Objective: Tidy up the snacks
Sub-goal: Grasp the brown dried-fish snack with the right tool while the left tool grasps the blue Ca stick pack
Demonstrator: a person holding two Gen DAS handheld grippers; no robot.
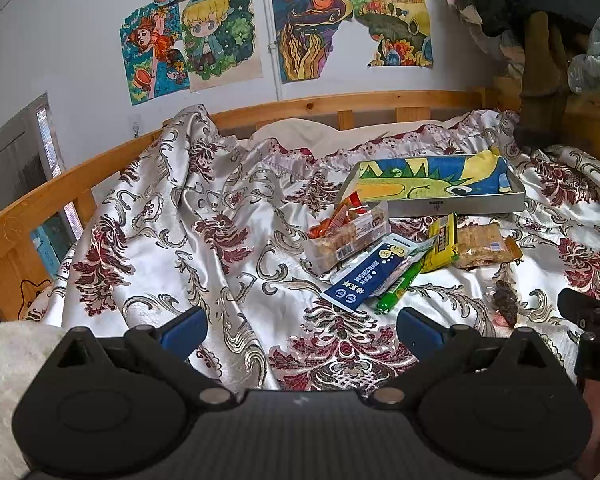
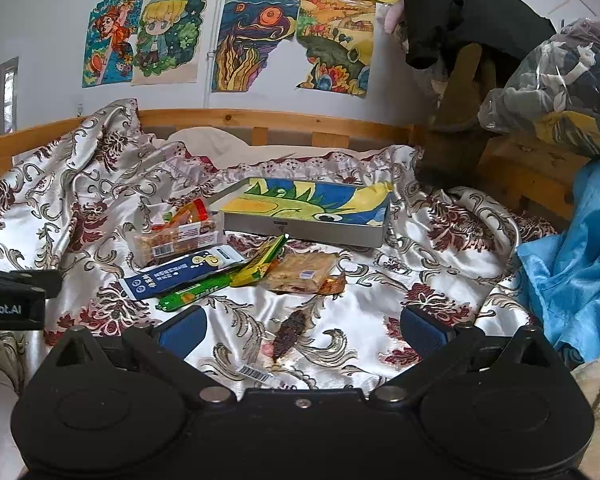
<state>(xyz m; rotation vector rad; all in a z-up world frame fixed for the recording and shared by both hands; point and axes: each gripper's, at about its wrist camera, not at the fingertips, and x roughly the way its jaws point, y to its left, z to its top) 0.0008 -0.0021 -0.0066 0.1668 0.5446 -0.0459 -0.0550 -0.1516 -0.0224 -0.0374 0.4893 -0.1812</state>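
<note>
Snacks (image 2: 236,264) piled beside tray (image 2: 304,230); dark clear-wrapped item (image 2: 288,334) (contents perhaps unreadable); both hand-held grippers (image 1: 300,326) (image 2: 302,326) apart, empty.

Two low wrist views over a bed, both facing the wall

Each view is taken from just above the patterned bedspread (image 1: 228,240), looking forward between blue-padded fingers (image 2: 182,330) toward the wooden rail (image 2: 260,118) and wall drawings (image 1: 296,32). The shallow box (image 1: 440,204) and snack pile (image 2: 228,264) are shared, seen near, from left and right respectively.
</note>
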